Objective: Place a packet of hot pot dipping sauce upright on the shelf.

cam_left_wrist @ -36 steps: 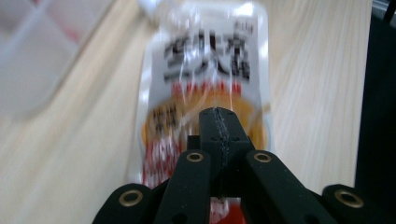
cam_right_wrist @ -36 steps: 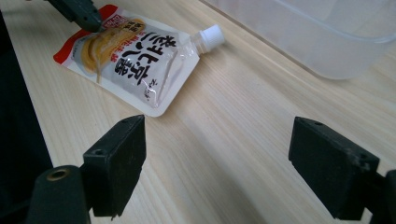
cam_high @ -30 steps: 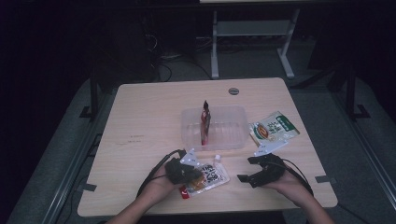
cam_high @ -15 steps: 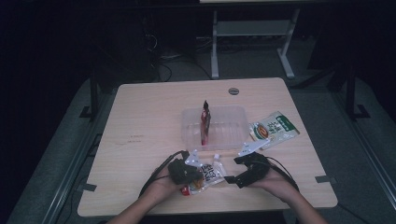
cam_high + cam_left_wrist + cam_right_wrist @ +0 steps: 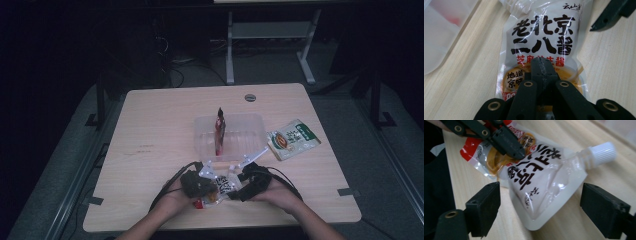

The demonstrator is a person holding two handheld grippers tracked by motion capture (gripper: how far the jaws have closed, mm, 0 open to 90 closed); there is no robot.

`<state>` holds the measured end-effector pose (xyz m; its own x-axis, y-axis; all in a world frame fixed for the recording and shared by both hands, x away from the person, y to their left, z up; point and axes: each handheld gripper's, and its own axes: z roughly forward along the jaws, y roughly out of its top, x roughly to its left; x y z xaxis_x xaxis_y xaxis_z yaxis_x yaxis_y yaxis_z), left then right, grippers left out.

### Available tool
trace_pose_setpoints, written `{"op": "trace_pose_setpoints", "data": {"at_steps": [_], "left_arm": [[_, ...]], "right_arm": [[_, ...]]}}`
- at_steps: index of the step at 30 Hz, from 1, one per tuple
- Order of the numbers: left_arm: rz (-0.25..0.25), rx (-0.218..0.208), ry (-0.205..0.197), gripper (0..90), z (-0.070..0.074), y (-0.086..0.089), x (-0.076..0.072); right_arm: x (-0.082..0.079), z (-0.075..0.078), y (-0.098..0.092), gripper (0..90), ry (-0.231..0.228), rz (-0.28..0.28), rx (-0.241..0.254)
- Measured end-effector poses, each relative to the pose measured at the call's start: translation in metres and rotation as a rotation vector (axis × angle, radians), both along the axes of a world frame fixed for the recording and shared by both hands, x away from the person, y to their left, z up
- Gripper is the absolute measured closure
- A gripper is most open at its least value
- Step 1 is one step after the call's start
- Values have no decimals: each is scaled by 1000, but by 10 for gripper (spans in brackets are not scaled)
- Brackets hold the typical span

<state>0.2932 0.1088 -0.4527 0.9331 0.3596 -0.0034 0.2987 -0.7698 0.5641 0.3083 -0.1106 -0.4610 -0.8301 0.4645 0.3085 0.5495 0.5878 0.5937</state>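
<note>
A white sauce pouch (image 5: 222,186) (image 5: 544,32) (image 5: 541,177) with black lettering and a white screw cap (image 5: 602,151) lies flat near the table's front edge. My left gripper (image 5: 210,188) (image 5: 541,65) (image 5: 514,150) is shut on the pouch's lower, orange-printed end. My right gripper (image 5: 236,189) (image 5: 544,203) is open. One of its jaws stands on each side of the pouch's upper end, below the cap, and neither touches it. They have just been closing slightly. One right jaw tip (image 5: 609,15) is visible in the left gripper view.
A clear plastic tray (image 5: 255,125) sits at the table's middle with a red packet (image 5: 219,132) standing upright in it. A green-and-white packet (image 5: 292,139) lies to the tray's right. The table's front edge is just behind my hands.
My right hand has moved left from the table's right front to the pouch, so its jaws now flank it. The left gripper has kept still, shut on the pouch.
</note>
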Motion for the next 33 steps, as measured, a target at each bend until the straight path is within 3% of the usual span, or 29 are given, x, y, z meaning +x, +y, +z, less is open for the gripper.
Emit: {"op": "trace_pose_setpoints", "data": {"at_steps": [3,12,17,21,25,28,33], "left_arm": [[4,-3,3,900,0,0,-1],[5,-7,1,900,0,0,-1],[8,-15,4,900,-1,0,-1],[7,-16,-1,900,-1,0,-1],[-3,-7,-7,900,-1,1,0],[-4,-11,-3,900,-1,1,0],[-6,-13,-5,900,-1,2,0]], "right_arm": [[0,-2,2,193,-1,10,2],[0,-3,1,407,31,6,50],[6,-4,-4,502,95,-30,137],[12,-5,-4,546,118,-38,162],[15,-4,-4,594,134,-41,157],[16,-4,-4,685,159,-36,167],[16,-2,-3,744,152,-21,164]]}}
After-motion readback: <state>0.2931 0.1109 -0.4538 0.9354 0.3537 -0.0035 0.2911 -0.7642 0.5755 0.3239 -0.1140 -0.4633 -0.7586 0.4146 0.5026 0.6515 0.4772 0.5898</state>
